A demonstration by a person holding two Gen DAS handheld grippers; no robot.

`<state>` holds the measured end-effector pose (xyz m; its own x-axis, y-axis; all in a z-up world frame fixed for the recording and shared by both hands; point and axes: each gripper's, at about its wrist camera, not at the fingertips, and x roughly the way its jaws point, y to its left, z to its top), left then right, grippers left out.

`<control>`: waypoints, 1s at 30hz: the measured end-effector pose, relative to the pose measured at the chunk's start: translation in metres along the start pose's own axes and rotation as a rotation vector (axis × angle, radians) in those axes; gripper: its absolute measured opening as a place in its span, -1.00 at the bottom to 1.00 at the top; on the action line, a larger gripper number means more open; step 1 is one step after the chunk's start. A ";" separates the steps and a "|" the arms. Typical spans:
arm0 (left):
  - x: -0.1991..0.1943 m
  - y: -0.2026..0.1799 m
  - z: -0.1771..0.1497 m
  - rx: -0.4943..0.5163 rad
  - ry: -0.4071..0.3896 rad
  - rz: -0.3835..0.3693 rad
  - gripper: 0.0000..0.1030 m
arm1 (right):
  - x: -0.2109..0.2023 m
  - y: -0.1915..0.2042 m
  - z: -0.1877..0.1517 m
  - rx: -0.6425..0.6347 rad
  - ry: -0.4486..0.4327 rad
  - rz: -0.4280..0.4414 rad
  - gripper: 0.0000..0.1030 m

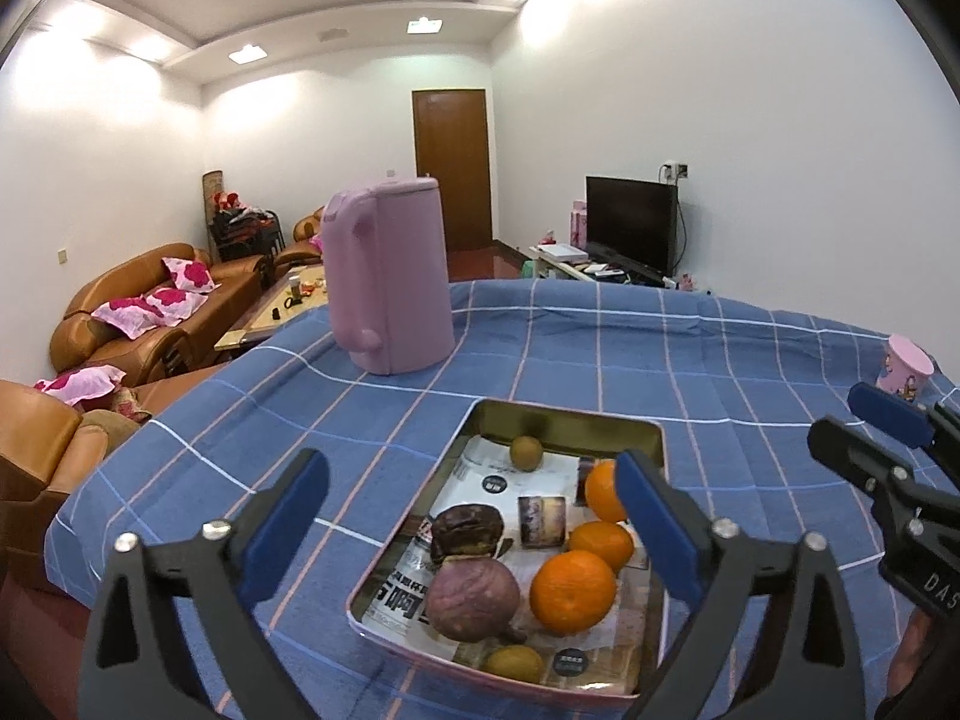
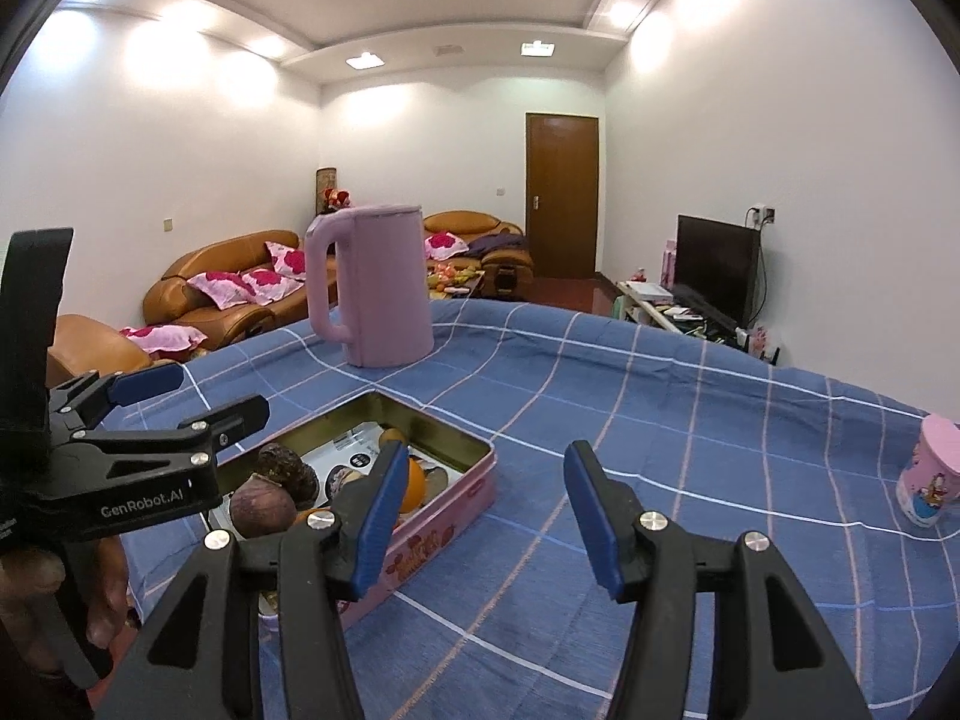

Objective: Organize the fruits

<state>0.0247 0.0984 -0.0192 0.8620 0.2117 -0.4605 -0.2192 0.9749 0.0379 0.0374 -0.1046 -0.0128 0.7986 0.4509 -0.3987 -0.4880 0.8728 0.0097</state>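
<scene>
A table (image 1: 600, 360) covered by a blue checked cloth (image 2: 600, 420) carries three items. A pink kettle (image 1: 390, 276) stands upright toward the far side. A rectangular pink tin (image 1: 657, 450), open, lies near the front edge. A pink printed cup (image 2: 930, 474) stands well apart at the right.

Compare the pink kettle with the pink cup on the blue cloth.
The pink kettle is plain, while the pink cup carries cartoon prints. The kettle has a side handle; the cup shows none. The kettle looks larger and stands just beyond the tin; the cup stands far off to the right. Both are upright on the blue checked cloth.
</scene>
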 end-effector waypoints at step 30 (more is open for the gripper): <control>-0.030 -0.023 0.010 0.032 -0.065 -0.062 1.00 | -0.032 -0.020 -0.001 0.027 -0.065 -0.051 0.17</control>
<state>0.0085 0.0702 0.0028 0.9017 0.1542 -0.4039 -0.1509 0.9877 0.0402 0.0216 -0.1364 -0.0013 0.8439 0.4159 -0.3389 -0.4370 0.8993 0.0156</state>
